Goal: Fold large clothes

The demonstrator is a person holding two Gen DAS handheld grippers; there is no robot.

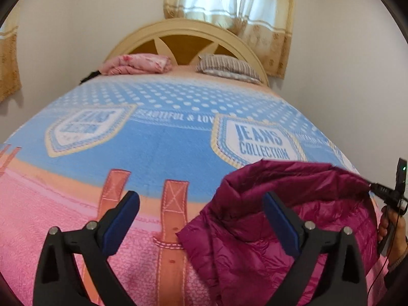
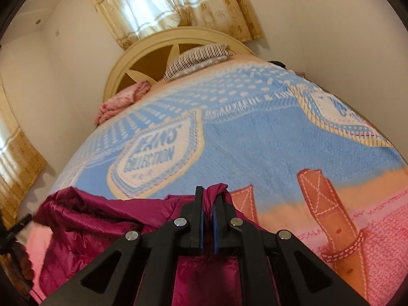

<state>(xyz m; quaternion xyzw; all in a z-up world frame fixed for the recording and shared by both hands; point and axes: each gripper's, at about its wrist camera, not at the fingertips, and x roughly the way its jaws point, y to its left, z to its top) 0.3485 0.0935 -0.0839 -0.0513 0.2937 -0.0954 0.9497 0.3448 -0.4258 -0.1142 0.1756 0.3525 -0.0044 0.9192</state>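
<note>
A magenta puffer jacket (image 1: 255, 242) lies bunched on the near part of the bed, on the pink end of the blanket (image 1: 51, 204). My left gripper (image 1: 200, 197) is open wide just above it. Its right finger (image 1: 278, 219) hangs over the jacket and its left finger (image 1: 122, 219) over bare blanket; neither pad presses cloth. My right gripper (image 2: 209, 191) is shut on a fold of the jacket (image 2: 102, 219), with a tuft of fabric poking out past the tips. The left wrist view shows that gripper (image 1: 373, 186) pinching the jacket's far right edge, a hand (image 1: 392, 227) behind it.
A blue and pink "Jeans Collection" blanket (image 2: 255, 148) covers the bed. A folded pink quilt (image 1: 137, 63) and a striped pillow (image 1: 227, 67) lie by the curved headboard (image 1: 183, 29). A curtain (image 1: 229, 2) hangs behind, and walls stand close on both sides.
</note>
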